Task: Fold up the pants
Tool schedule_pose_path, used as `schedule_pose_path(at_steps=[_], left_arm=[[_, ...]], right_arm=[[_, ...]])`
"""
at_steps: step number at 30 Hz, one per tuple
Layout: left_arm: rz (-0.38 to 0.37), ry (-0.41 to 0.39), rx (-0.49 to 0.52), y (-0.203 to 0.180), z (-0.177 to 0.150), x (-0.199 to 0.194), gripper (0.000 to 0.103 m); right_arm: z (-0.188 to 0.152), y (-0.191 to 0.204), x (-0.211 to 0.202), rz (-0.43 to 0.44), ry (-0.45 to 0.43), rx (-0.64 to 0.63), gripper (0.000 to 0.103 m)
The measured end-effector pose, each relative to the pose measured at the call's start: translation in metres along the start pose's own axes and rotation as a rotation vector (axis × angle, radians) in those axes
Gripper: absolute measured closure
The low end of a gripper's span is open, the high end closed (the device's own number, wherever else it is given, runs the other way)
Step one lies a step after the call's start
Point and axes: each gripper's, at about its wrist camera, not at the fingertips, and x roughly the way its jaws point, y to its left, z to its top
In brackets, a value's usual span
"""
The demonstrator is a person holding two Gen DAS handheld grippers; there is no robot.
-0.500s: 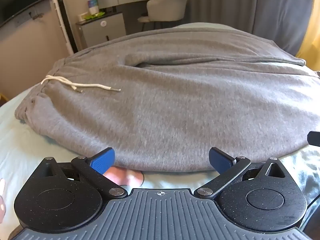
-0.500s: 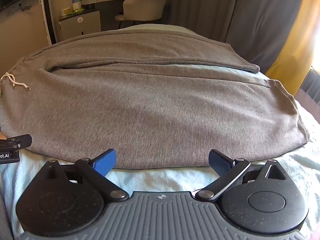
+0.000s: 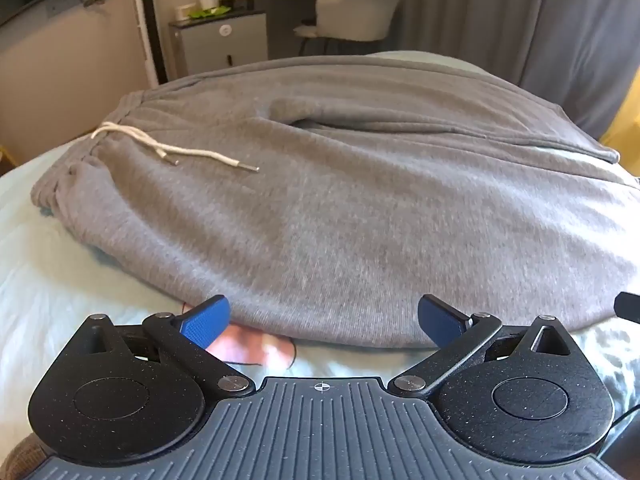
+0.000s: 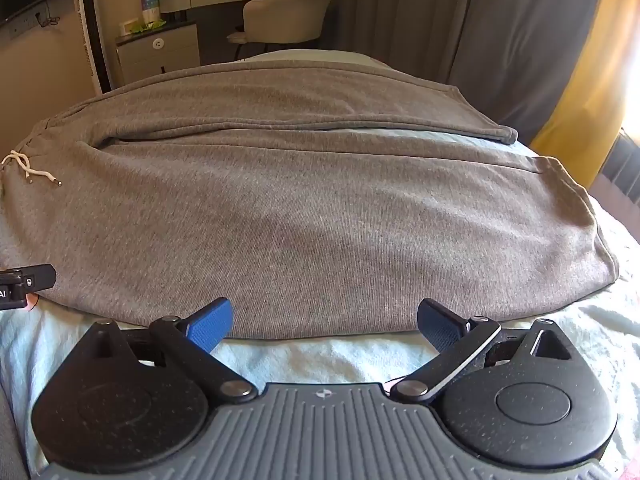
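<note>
Grey sweatpants (image 3: 340, 208) (image 4: 304, 216) lie spread flat across a pale bed sheet (image 3: 52, 280), waistband to the left with a white drawstring (image 3: 172, 148) (image 4: 28, 168), both leg cuffs to the right. My left gripper (image 3: 324, 318) hovers open at the near edge of the pants, close to the waist end, its blue pads just over the fabric's border. My right gripper (image 4: 324, 322) is open too, at the near edge of the front leg, nothing between its fingers. A piece of the left gripper (image 4: 28, 280) shows at the far left of the right wrist view.
A pink print on the sheet (image 3: 256, 350) peeks out under the pants' edge. Beyond the bed stand a cabinet (image 3: 224, 44), a pale chair (image 3: 356, 8) at a desk, dark curtains (image 4: 500, 20) and a yellow curtain (image 4: 592, 80) on the right.
Both views have shifted slightly toward the pants' near edge; the left view has tilted up a little. Both grippers stay open and the pants have not moved.
</note>
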Motion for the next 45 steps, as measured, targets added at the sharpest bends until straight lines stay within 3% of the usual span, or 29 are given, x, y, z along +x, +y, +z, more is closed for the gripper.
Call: schedule_pose_path(at_steps=[45], left_arm=[[0.004,0.006,0.013,-0.0023,-0.0006,0.0012,0.000]], right_arm=[[-0.0023,-0.0078,0.0056,0.006,0.001,0.025,0.004]])
